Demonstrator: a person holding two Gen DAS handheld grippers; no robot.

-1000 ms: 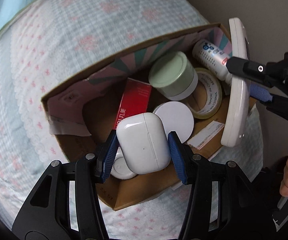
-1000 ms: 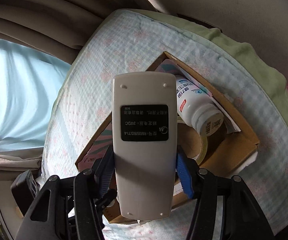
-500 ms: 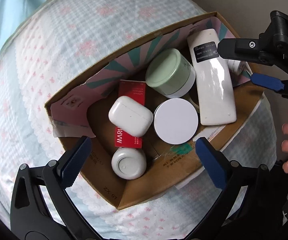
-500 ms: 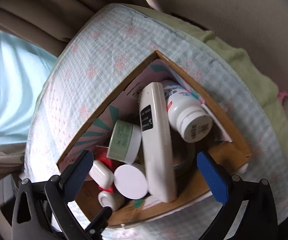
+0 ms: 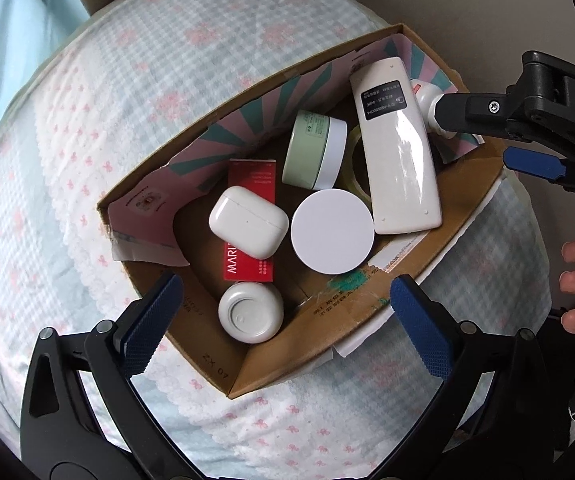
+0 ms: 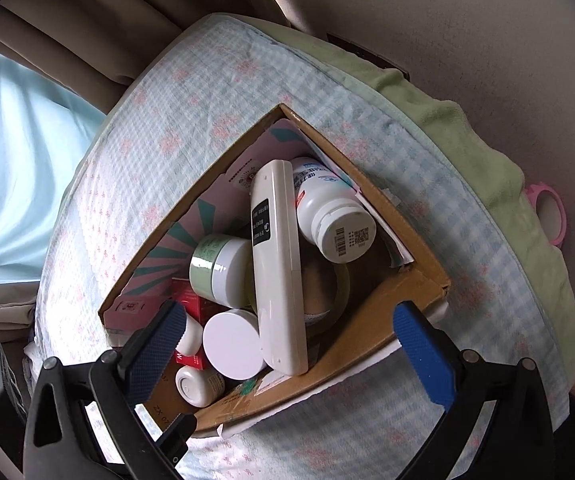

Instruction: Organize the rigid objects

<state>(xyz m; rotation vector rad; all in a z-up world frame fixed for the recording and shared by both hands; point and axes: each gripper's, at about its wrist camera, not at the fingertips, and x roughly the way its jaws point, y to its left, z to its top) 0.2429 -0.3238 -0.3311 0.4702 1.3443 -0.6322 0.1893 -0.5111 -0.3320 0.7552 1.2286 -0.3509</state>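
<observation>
An open brown cardboard box (image 5: 371,320) sits on a bed covered with a pale blue checked sheet with pink bows (image 5: 99,92). Both sets of tongs hang above it with nothing between their blue pads. The left tongs (image 5: 285,322) stand spread as wide as they go, having just been opening, and the glossy white earbud case (image 5: 248,227) lies loose below on a flat red carton (image 5: 252,264). The right tongs (image 6: 289,340) are likewise wide apart, freshly opened, and the long white remote control (image 6: 279,272) rests face down in the box, leaning across a roll of clear tape (image 6: 333,300). Beside the remote lies a white pill bottle with a barcoded base (image 6: 333,216), tipped on its side. A pale green jar with a white lid (image 5: 314,150) lies on its side near the back wall, a round white lid (image 5: 332,232) sits in the middle, and a small grey-white round pot (image 5: 250,312) stands in the near corner.
</observation>
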